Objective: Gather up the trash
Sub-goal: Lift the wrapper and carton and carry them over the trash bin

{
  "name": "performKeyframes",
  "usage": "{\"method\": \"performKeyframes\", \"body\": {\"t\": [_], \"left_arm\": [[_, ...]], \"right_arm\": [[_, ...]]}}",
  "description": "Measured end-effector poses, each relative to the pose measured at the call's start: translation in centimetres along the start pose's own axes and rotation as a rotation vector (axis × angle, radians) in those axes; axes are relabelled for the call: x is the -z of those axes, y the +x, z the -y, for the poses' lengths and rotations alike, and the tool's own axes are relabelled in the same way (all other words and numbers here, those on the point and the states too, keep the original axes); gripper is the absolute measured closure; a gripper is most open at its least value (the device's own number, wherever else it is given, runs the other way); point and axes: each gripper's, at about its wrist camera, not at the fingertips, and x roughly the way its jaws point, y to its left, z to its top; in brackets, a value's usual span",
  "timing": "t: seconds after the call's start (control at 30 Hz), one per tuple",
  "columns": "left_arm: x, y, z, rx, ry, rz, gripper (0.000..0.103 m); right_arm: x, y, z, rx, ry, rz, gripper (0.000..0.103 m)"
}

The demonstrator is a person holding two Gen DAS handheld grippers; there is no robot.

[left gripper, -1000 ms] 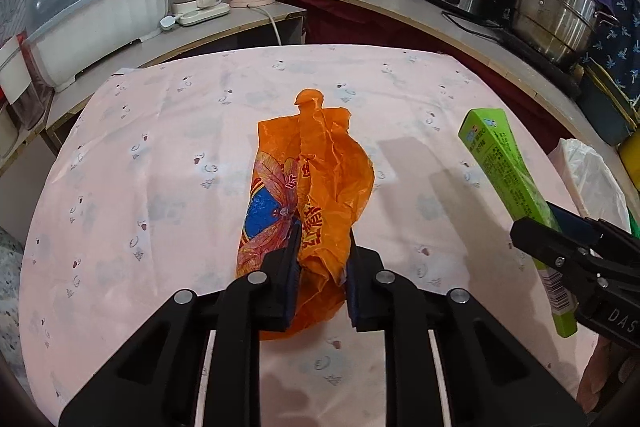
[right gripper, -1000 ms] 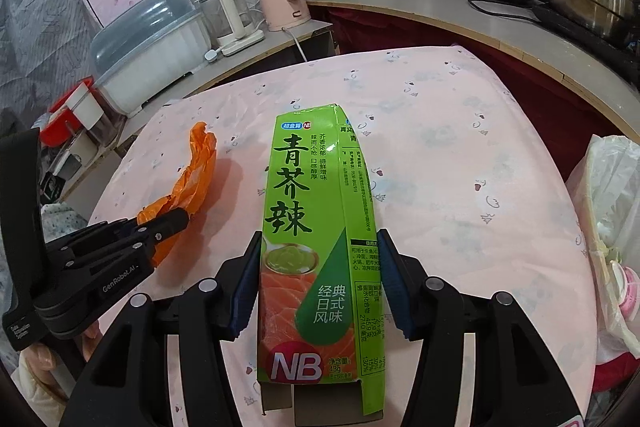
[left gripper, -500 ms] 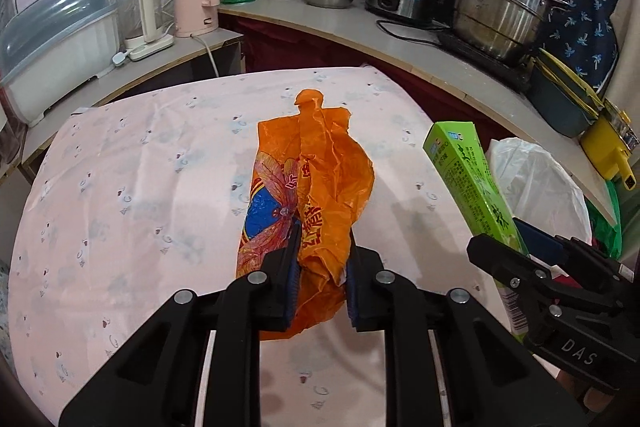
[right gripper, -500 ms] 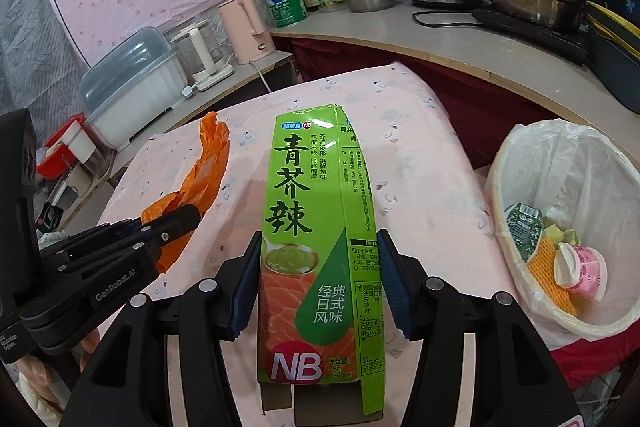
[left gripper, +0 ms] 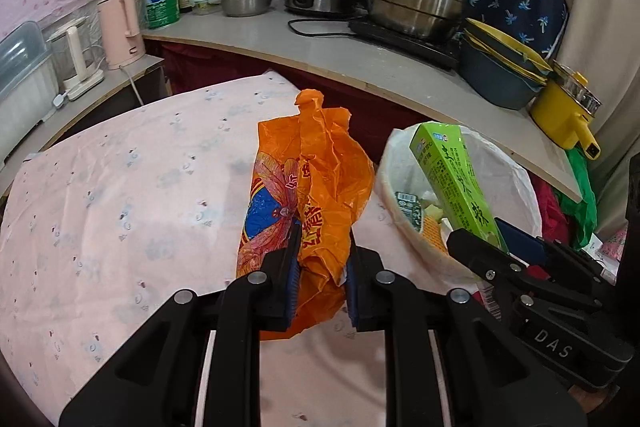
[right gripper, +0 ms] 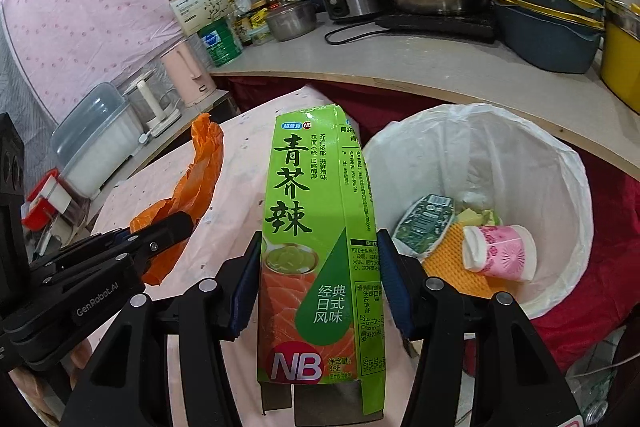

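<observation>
Left gripper (left gripper: 320, 275): fingers pinch the orange plastic bag (left gripper: 308, 203) near its lower end, bunched film between the pads. Bag is up off the pink tabletop (left gripper: 120, 195), close to the bin's near rim.

Right gripper (right gripper: 318, 283): fingers clamp the green carton (right gripper: 324, 247) across its two narrow sides, about mid-length, bottom flaps hanging open below. Carton sits just left of the white-lined trash bin (right gripper: 568, 163), not yet over the opening.

Handling, my read:
- Bag: near weightless, limp, crinkly, slick film. Only a gathered wad gives a grip; loose film will slide out. Likely to cling to the pads or float on release.
- Carton: light, looks empty, thin card. Stiff along its length, crushes sideways under too much squeeze. Side-wall hold is right; glossy print may slip.

Bin already holds a pink flowered paper cup (right gripper: 500, 253), a dark green packet (right gripper: 424, 223) and something orange and mesh-like.

Readable text:
- Carton: "青芥辣", "经典日式风味", "NB", "43g"; fine print too small.
- Bag: blue and red print, characters too crumpled to read.
- Grippers: "GenRobot.AI" on the left one, "DAS" on the right.
</observation>
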Motion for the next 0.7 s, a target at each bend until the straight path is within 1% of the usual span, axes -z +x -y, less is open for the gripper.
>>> {"method": "performKeyframes", "body": {"t": [0.3,0.53,0.7], "left_arm": [[-1.3,1.8,7.5,0.068,0.094,-0.016,0.085],[-2.2,3.6,12.2,0.130,0.152,-0.047,0.084],[-2.6,5.1,14.1,0.166,0.164,-0.076,0.077]], "right_arm": [[-0.7,-2.5,7.0,0.070,0.093,0.048,0.050],[-0.9,-3.8,11.6,0.121,0.156,0.071,0.050],[-0.8,-4.2,13.9,0.147,0.192,0.074,0.050]]}}
